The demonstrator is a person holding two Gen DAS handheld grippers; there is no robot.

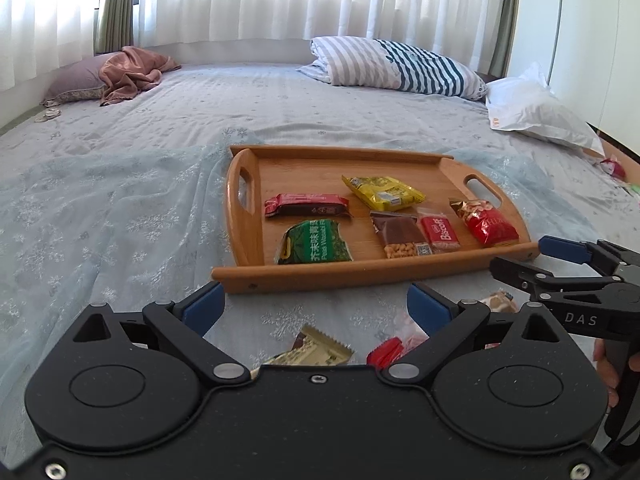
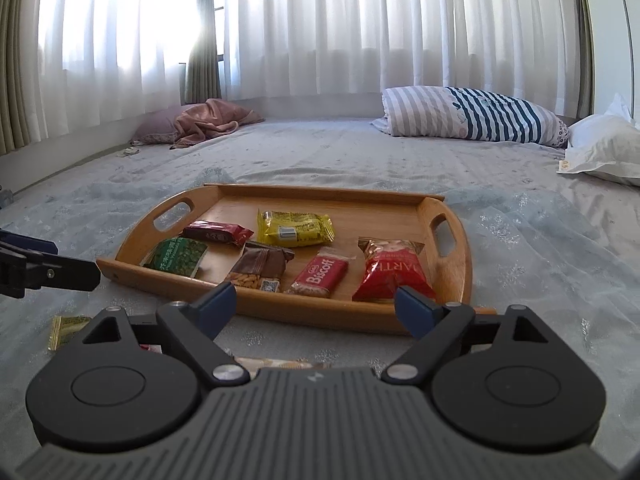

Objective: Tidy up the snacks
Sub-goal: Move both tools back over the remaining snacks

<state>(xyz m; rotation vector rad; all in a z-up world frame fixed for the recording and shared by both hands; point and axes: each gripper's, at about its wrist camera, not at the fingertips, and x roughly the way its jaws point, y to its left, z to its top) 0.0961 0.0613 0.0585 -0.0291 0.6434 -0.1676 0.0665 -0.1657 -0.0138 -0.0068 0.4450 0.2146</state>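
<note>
A wooden tray (image 1: 240, 256) is seen lying on a bed (image 1: 120, 208) covered with a pale blue sheet. Six snack packets are laid out inside the tray: a dark red bar (image 1: 306, 205), a yellow packet (image 1: 382, 192), a green packet (image 1: 314, 242), a brown peanut packet (image 1: 400, 236), a red Biscoff packet (image 1: 438, 233) and a red nut bag (image 1: 486, 222). The left claw (image 1: 315, 305) is held wide apart just in front of the tray's near rim, with nothing between its blue pads. Beneath it, on the sheet, a gold wrapper (image 1: 316, 350) and a small red packet (image 1: 386, 352) are left outside the tray. The right claw (image 2: 315, 307) is likewise spread wide and empty, near the tray's front edge. A striped pillow (image 2: 472, 116) is placed at the far side of the bed.
</note>
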